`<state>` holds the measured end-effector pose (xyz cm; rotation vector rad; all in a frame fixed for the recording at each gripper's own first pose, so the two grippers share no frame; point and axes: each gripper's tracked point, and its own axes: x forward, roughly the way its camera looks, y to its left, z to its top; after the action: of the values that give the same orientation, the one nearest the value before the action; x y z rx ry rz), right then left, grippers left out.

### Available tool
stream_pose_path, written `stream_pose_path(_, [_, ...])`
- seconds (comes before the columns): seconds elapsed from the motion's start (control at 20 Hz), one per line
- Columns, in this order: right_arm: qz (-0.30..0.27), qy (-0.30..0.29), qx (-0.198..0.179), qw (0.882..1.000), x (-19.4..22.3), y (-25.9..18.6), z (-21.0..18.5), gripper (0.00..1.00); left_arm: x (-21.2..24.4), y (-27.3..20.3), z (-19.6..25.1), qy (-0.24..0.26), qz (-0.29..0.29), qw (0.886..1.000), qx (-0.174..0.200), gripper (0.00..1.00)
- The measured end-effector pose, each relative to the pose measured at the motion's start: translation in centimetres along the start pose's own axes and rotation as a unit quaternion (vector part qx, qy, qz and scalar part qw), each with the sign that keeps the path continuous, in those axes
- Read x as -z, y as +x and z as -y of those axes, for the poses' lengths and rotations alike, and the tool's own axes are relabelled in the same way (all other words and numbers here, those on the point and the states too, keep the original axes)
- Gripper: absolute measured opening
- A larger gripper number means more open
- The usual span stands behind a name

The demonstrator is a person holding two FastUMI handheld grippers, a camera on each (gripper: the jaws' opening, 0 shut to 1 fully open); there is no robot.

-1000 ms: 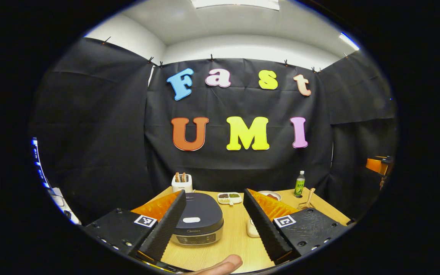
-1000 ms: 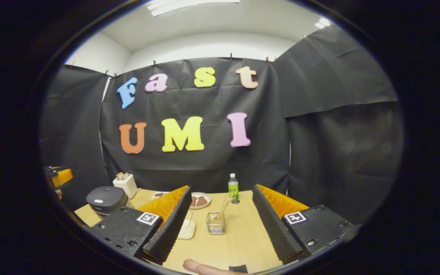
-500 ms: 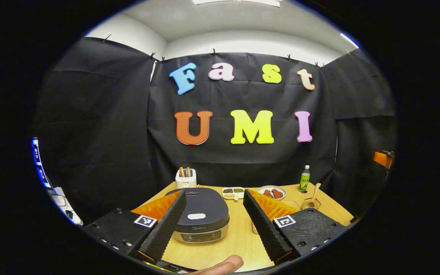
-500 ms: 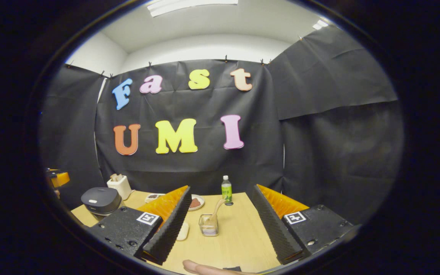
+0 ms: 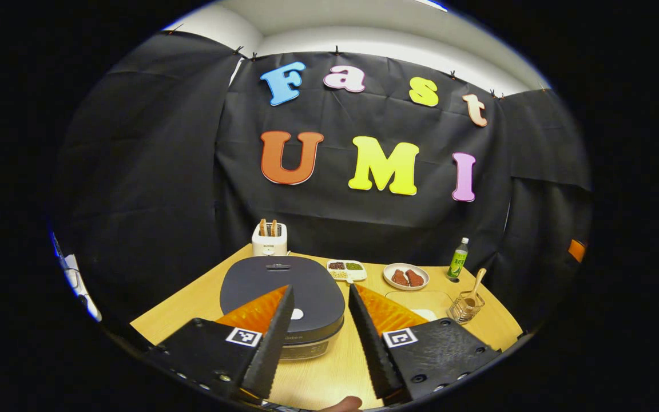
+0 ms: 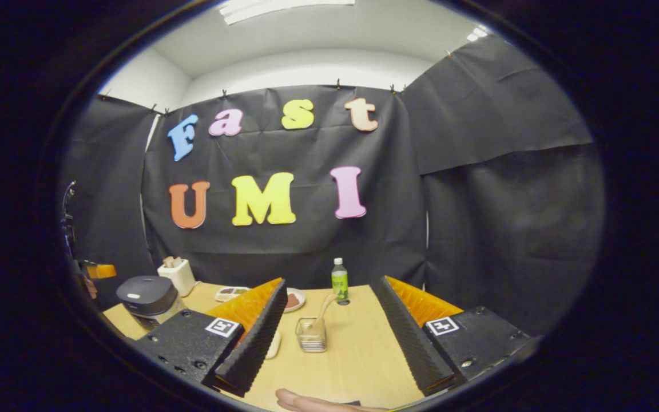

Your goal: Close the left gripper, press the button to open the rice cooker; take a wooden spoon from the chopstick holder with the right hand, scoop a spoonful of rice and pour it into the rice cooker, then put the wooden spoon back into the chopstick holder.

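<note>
The left hand-held gripper (image 5: pixel 319 297) hangs over the closed rice cooker (image 5: pixel 281 290), its fingers parted with a gap between them and the lid's pale button (image 5: pixel 297 313) showing in that gap. The right hand-held gripper (image 6: pixel 326 292) is spread wide above the worktop (image 6: pixel 358 343). Between its fingers stands the clear chopstick holder (image 6: pixel 310 335) with the wooden spoon (image 6: pixel 324 309) leaning in it. A green bottle (image 6: pixel 338 281) stands behind the holder.
</note>
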<state>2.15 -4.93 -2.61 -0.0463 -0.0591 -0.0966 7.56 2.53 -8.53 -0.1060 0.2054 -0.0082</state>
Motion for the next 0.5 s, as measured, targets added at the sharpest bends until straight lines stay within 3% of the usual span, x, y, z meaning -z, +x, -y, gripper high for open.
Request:
stream_pose_path(0.05, [0.004, -0.006, 0.006, 1.000, 0.3, 0.1, 0.2, 1.00, 0.8, 0.8, -1.0, 0.003, -0.013, 1.000, -0.014, 0.51])
stream_pose_path(0.15, [0.002, -0.009, 0.005, 1.000, 1.2, 0.2, 0.3, 1.00, 2.1, 1.8, -1.6, 0.011, -0.030, 0.999, -0.026, 0.46])
stream_pose_path(0.2, [0.001, -0.011, 0.005, 1.000, 1.4, 0.3, 0.5, 1.00, 2.6, 2.6, -0.8, 0.013, -0.046, 0.999, -0.005, 0.62])
stream_pose_path(0.3, [-0.004, -0.013, 0.003, 1.000, 1.9, 0.4, 0.5, 1.00, 4.2, 3.3, -0.2, 0.005, -0.072, 0.997, 0.005, 0.01])
stream_pose_path(0.4, [-0.005, -0.017, -0.003, 1.000, 2.2, 0.3, 0.2, 1.00, 5.1, 3.7, -0.7, 0.018, -0.090, 0.996, 0.002, 0.04])
stream_pose_path(0.5, [-0.005, -0.026, -0.008, 1.000, 2.5, 0.3, -0.1, 1.00, 6.4, 4.2, -1.5, 0.011, -0.109, 0.994, -0.017, 0.00])
